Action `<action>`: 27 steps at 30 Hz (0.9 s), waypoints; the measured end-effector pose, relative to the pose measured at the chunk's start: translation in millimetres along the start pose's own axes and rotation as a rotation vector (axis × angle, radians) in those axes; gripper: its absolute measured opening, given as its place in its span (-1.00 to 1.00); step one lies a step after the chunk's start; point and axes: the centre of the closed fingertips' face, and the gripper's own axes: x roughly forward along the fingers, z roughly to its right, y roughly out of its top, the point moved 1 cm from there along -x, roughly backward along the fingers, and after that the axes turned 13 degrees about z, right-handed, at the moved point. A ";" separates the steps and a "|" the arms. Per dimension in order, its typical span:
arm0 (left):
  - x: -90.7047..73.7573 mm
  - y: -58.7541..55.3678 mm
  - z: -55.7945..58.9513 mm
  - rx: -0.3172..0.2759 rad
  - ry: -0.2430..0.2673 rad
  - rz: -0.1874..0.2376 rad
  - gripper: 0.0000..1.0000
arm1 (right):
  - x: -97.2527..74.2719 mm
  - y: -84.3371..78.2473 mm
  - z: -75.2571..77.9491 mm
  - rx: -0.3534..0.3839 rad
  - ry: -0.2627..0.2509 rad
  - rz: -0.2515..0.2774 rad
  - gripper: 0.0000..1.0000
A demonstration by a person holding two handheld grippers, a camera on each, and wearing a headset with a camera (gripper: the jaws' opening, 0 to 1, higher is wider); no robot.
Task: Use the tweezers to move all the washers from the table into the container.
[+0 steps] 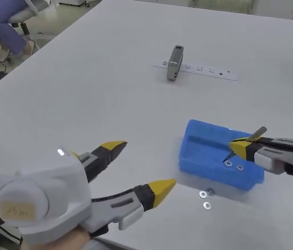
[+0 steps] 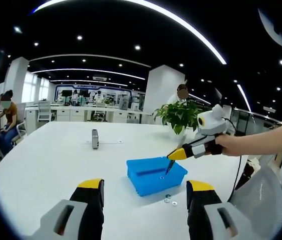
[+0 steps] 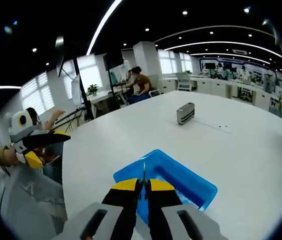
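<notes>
The right claw is clamped on the tweezers, whose tips point down into the blue container toward the near edge of the surface. Two washers lie inside, just beside the tips. Loose washers lie on the surface just beside the container's near wall. The left claw has its jaws apart, holding nothing, well left of them.

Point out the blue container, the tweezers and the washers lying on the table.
blue container point(image 1: 202, 150): head view, bare inner floor.
tweezers point(image 2: 169, 166): left gripper view, slim shaft near the tip.
washers point(image 1: 203, 194): head view, leftmost loose one beside the container.
</notes>
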 end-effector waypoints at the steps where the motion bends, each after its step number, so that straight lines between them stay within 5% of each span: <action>1: 0.3 -0.3 0.8 0.000 -0.002 -0.002 0.34 | -0.4 0.8 -6.0 0.007 0.018 0.008 -0.94; 6: 0.6 -0.4 1.2 0.002 -0.005 -0.004 0.34 | 0.8 -19.7 -32.8 0.024 0.097 -0.041 -0.94; 15: 0.0 0.3 -0.5 -0.002 0.001 0.001 0.34 | 2.8 -66.2 -45.4 0.049 0.129 -0.156 -0.94; 27: -0.1 -0.2 -0.4 -0.001 -0.002 0.000 0.34 | -1.4 -73.7 -49.0 0.036 0.126 -0.181 -0.93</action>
